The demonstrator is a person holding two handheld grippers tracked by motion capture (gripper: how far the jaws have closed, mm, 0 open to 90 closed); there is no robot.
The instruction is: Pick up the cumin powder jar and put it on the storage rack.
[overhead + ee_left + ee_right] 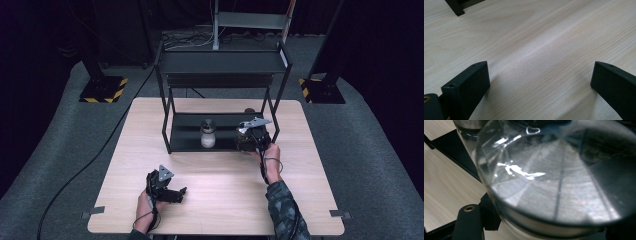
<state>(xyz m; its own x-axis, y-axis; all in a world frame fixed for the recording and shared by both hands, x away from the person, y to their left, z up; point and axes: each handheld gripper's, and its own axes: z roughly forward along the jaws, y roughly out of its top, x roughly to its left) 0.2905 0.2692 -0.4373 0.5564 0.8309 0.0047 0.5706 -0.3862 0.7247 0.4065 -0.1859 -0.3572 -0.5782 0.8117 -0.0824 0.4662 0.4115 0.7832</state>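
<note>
The right gripper [248,141] is clamped on a clear glass jar with a dark, shiny round lid [564,187], its jaws as near together as the jar's width allows, at the front right of the lower shelf of a black metal two-tier rack [223,62]. The jar sits so close to the gripper's camera that its lid blocks most of the right gripper view, which suggests a grip low on the body to keep the jar upright while it goes onto or comes off the shelf; which of the two cannot be told. A second glass jar with a metal lid and white contents [208,133] stands upright to its left on the same shelf, apart from it, leaving room for the hand to work. The left gripper [172,194] rests on the pale wooden table [210,205] near the front edge, jaws wide apart and holding nothing, seemingly parked clear of the rack.
</note>
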